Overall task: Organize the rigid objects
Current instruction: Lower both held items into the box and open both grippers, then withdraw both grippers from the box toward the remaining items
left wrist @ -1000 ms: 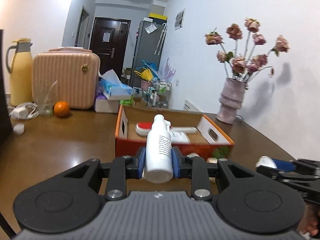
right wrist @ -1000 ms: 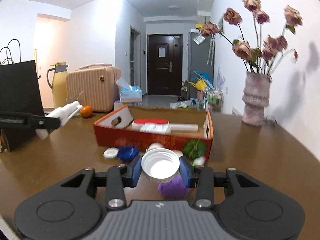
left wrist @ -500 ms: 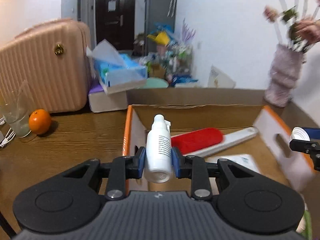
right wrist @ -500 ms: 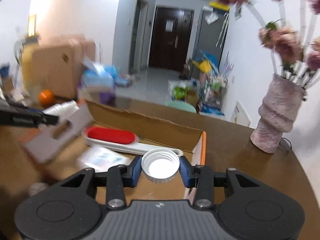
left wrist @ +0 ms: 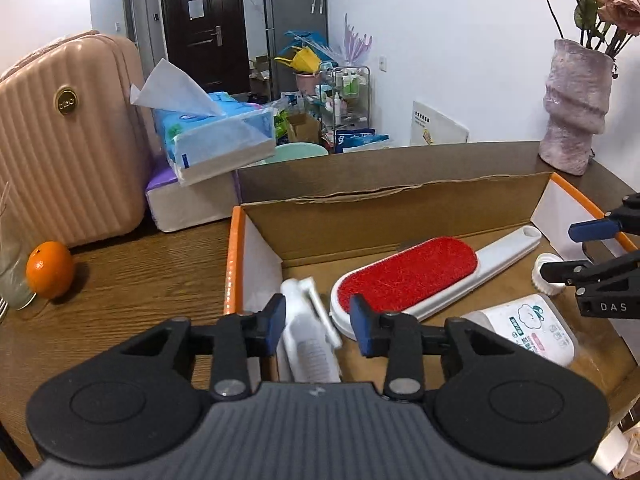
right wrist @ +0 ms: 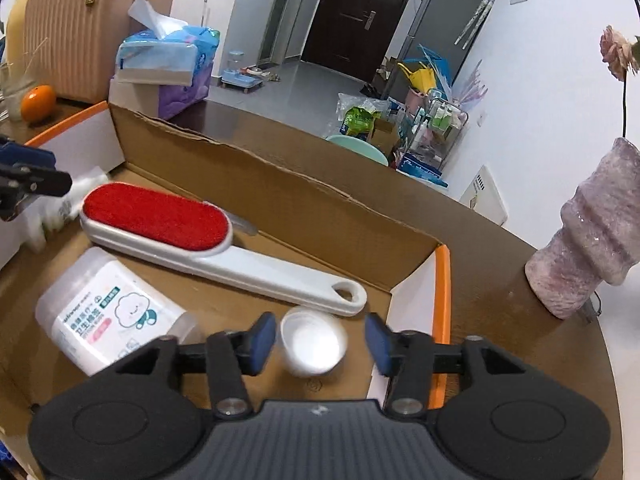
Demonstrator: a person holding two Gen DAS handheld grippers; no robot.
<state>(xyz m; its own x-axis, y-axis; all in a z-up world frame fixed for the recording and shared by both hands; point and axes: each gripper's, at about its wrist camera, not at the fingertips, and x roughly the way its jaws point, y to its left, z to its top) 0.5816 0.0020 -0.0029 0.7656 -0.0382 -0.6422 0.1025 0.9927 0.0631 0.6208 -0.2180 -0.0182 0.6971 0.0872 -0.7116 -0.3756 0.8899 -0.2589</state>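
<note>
we see both grippers over the open box (left wrist: 400, 200), which sits on the table (left wrist: 120, 292).

our left gripper (left wrist: 318, 326) has its jaws opening. the bottle (left wrist: 308, 340) lies between them with its nozzle end pointing away from us, close against the left pad and clear of the right pad. it looks blurred, down by the box's left wall, and we cannot tell whether it rests on the floor of the box yet.

our right gripper (right wrist: 320, 342) has its jaws opening too. the cap (right wrist: 314, 346) sits between the pads with a gap on each side, nearer the left pad, its hollow side facing up. it is blurred as well, in the box's right corner just below the handle end of the brush (right wrist: 192, 236).

the brush lies flat across the middle of the box, red pad up. the tub (right wrist: 108, 316) lies on its side near the brush, to the left of the cap.

outside the box we see a vase (right wrist: 588, 240) to the right, and an orange (left wrist: 50, 270), a suitcase (left wrist: 68, 140) and tissues (left wrist: 216, 132) to the left.
</note>
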